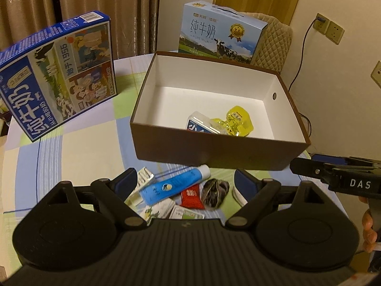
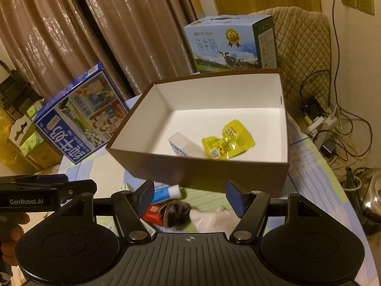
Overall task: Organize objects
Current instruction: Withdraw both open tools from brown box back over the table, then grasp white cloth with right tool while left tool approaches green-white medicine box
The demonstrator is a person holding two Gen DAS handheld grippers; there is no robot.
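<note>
Brown curtains (image 2: pixel 100 35) are hanging behind a table covered by a pastel checked cloth (image 1: pixel 78 147). At centre frame, a brown shoebox (image 1: pixel 214 152) is sitting open, holding a yellow pouch (image 1: pixel 234 121) and a small blue-and-white pack (image 1: pixel 198 124). Below it, a blue toothpaste tube (image 1: pixel 171 186) is lying on the cloth, long axis slanting, white cap pointing to the upper right towards the box. Left gripper (image 1: pixel 188 183) is hovering above the tube, fingers spread wide, gripping nothing. Right gripper (image 2: pixel 189 197) is likewise standing apart and empty, level beside it.
</note>
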